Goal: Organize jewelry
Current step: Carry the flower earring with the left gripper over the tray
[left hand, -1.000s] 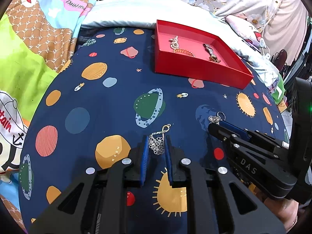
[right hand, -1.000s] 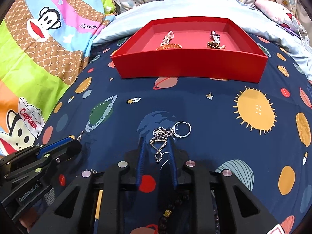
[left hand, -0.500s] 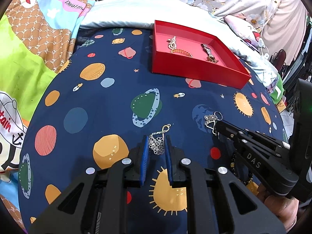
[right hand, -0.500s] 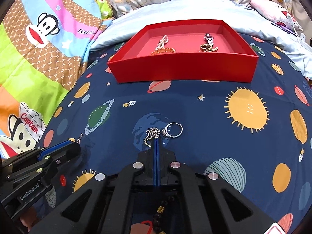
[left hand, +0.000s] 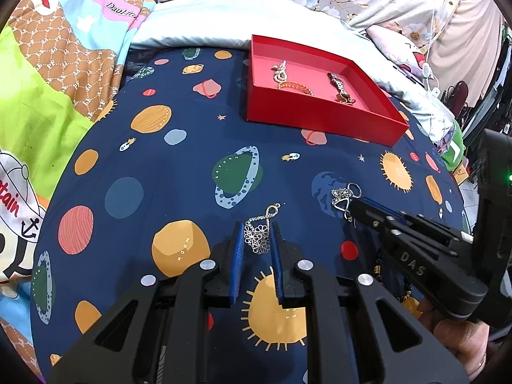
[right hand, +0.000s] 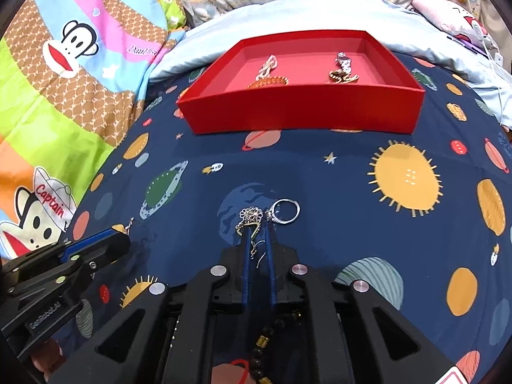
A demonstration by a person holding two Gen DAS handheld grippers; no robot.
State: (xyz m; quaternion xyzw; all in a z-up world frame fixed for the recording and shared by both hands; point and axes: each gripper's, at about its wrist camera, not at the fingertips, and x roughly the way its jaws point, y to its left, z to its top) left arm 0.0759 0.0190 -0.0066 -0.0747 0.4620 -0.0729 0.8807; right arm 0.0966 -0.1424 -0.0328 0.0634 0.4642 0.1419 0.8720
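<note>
Just ahead of the left gripper (left hand: 257, 227), a silver floral earring (left hand: 257, 240) lies on the navy planet-print bedspread (left hand: 179, 172). Its flower cluster sits between the blue pads (left hand: 237, 249). The pads stand close against both of its sides, pinching it, and its hook loop points toward one o'clock beyond the tips.

The right gripper (right hand: 257, 228) has its fingers nearly together, with only a thin slit between them. Its jaws have just parted a hair. A second earring (right hand: 250, 216), a drop with a flower top, is caught there: its wire and lower frame run down the slit and its flower head lies at the fingertips. A silver ring (right hand: 284, 211) rests on the cloth at one o'clock from those tips, just beside the flower head.

From the right wrist, a red box (right hand: 304, 112) stands at twelve o'clock, well apart from both grippers. Inside it, a pale chain (right hand: 267, 67) and an orange beaded bracelet (right hand: 268, 81) lie at the left, touching each other, and a dark and gold piece (right hand: 344, 70) lies at the right. A strand of black beads (right hand: 265, 342) shows at six o'clock, under the gripper body. The left gripper comes into this view from eight o'clock.
</note>
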